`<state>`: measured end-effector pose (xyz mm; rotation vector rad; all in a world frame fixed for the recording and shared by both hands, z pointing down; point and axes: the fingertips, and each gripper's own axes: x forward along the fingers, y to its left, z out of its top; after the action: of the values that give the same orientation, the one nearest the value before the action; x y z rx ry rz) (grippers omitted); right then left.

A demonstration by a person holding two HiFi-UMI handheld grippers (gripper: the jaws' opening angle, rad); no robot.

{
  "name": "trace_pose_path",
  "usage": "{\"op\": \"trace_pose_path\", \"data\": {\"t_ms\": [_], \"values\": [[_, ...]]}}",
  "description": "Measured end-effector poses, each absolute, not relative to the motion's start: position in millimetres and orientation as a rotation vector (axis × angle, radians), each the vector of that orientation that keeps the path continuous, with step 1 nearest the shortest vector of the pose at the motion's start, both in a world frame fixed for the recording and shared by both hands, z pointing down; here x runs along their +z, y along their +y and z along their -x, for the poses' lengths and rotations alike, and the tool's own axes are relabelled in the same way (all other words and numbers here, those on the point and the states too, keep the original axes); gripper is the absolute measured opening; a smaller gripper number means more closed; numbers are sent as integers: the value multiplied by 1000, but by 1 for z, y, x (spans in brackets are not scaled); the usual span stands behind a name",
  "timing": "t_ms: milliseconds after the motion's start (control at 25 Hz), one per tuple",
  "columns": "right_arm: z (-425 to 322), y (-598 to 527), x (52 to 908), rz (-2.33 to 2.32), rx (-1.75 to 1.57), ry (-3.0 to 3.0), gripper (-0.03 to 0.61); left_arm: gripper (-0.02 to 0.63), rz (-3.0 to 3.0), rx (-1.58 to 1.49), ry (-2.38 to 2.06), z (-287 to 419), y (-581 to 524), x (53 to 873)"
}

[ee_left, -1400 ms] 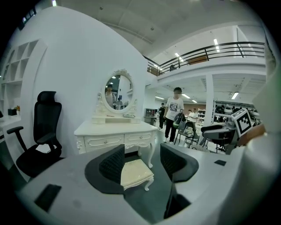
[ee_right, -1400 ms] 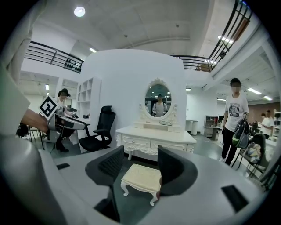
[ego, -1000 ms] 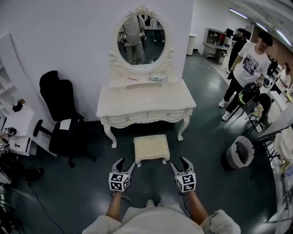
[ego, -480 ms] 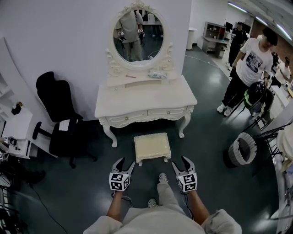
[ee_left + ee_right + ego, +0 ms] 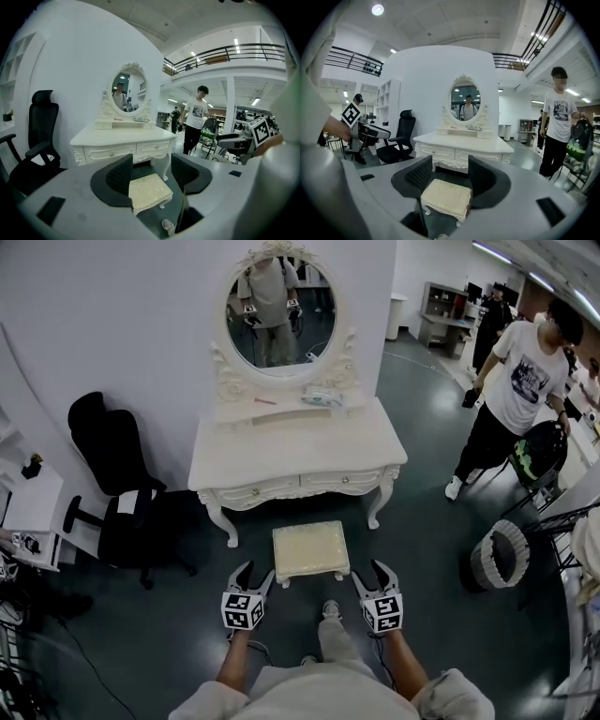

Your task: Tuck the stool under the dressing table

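Stool [image 5: 310,552] on the floor, just short of dressing table [image 5: 300,442] front edge, not under yet. Left gripper [image 5: 258,574] and right gripper [image 5: 368,572] both splayed, empty, near the stool's near corners. Risk: an uneven shove skewing it into a carved table leg. Far stool legs and kneehole depth lost in shadow.

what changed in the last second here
One shoe stepped forward, close to the stool, as the wearer walked up. The bystander moved a little. The left tool and right tool stay open and empty; the stool stays out in front of the table, untouched.
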<state>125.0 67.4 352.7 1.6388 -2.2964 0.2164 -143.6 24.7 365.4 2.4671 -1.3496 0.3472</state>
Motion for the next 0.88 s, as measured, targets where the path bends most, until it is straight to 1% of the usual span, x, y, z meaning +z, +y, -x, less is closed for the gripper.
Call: {"op": "trace_pose_path", "data": {"t_ms": [440,880], "values": [[-157,-22,354,-1591,247,-2320,225,245,-2410,372,-1381,114,-54,369],[-183,-93,380,-1502,290,-2336,227,245,-2331,410,-1426,96,-106,390]]}}
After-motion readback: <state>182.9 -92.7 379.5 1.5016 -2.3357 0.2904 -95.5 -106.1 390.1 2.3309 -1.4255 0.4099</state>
